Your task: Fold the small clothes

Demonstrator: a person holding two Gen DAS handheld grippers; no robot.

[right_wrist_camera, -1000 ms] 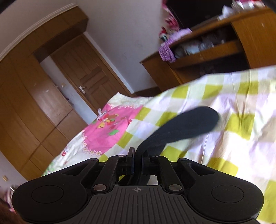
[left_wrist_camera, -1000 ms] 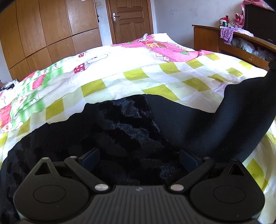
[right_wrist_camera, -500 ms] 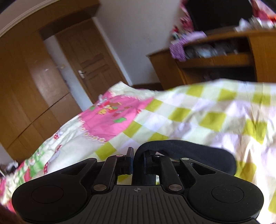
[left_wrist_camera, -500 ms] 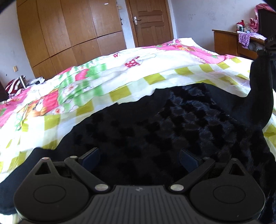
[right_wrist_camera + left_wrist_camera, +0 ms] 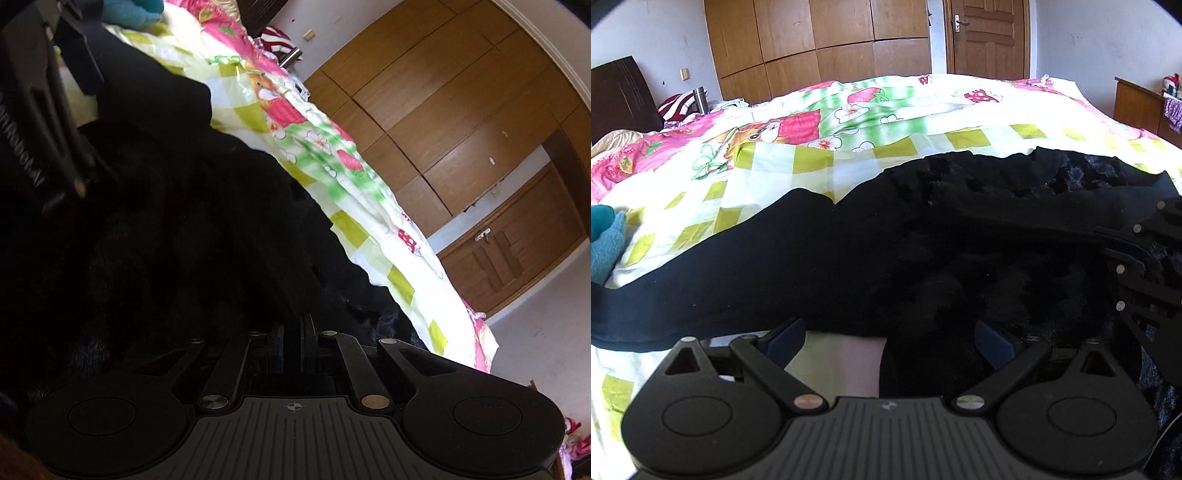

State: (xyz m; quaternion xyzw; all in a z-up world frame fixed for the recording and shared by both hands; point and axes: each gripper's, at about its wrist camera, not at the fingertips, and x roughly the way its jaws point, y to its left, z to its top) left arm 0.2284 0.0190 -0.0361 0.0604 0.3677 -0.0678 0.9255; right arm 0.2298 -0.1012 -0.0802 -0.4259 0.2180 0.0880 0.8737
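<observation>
The left gripper [image 5: 889,341] has its jaws spread wide, blue pads apart, nothing pinched between them; its right pad sits at the near edge of the black fleecy garment [image 5: 923,251], its left pad over a bare patch of bedspread. The right gripper [image 5: 298,328] has its jaws pressed together, closing on a thin fold of the same black garment [image 5: 184,240], though the dark cloth makes the exact pinch hard to see. In the left wrist view that right gripper [image 5: 1137,258] comes in from the right edge, lying on the garment. The garment is spread across the bed, one long smooth black part stretching off to the left, its plush side turned up in the middle. Beneath it lies the yellow-and-white checked bedspread with pink and green cartoon prints [image 5: 849,122]. A teal fuzzy cloth [image 5: 605,240] lies at the left edge, just beside the garment. Beyond the bed stand brown wooden wardrobe panels [image 5: 827,40] and a wooden door [image 5: 986,37]
</observation>
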